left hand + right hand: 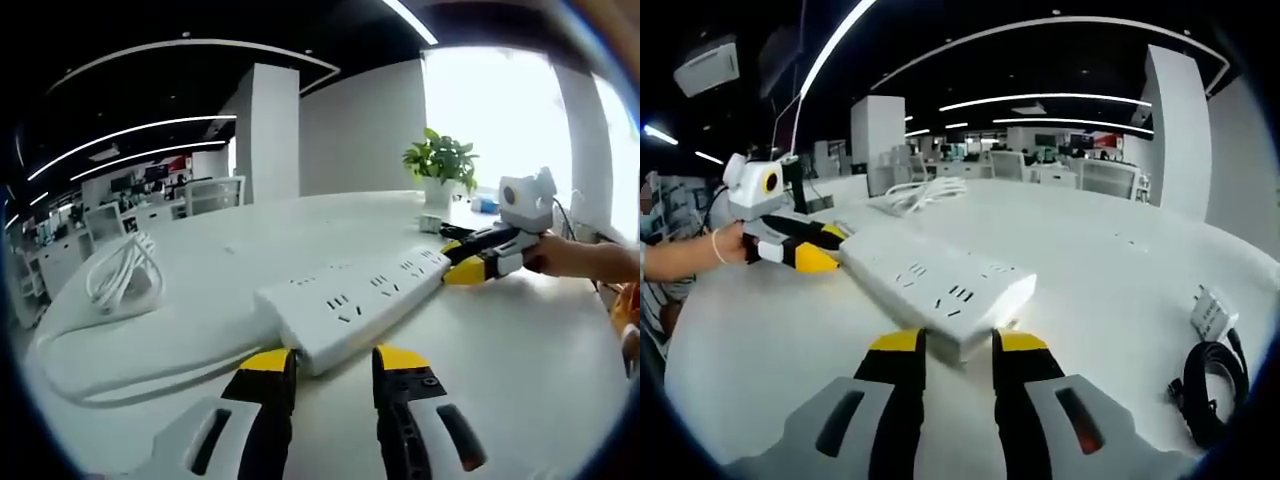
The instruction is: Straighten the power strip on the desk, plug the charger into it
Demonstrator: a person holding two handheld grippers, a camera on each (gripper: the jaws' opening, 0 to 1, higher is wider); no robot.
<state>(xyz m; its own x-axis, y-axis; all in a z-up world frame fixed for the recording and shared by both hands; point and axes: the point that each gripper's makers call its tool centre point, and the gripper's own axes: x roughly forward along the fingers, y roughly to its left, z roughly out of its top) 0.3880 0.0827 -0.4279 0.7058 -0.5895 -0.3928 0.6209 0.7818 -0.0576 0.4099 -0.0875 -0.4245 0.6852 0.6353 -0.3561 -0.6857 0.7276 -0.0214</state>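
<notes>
My left claw (334, 360) & right claw (958, 342) each sit spread at opposite ends of power strip (352, 296); charger (1212, 312) lies right of the right claw.

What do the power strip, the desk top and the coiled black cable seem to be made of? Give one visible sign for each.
Power strip: probably hard white plastic, smooth moulded shell with punched socket slots.
Desk top: likely white laminate, flat with a soft sheen; uncertain.
Coiled black cable: looks rubbery or vinyl, bending in glossy loops.

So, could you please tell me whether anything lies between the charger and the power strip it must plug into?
Nothing visible does. In the right gripper view, bare desk separates the charger, beside its black cable, from the power strip, whose ends the two claws flank.
</notes>
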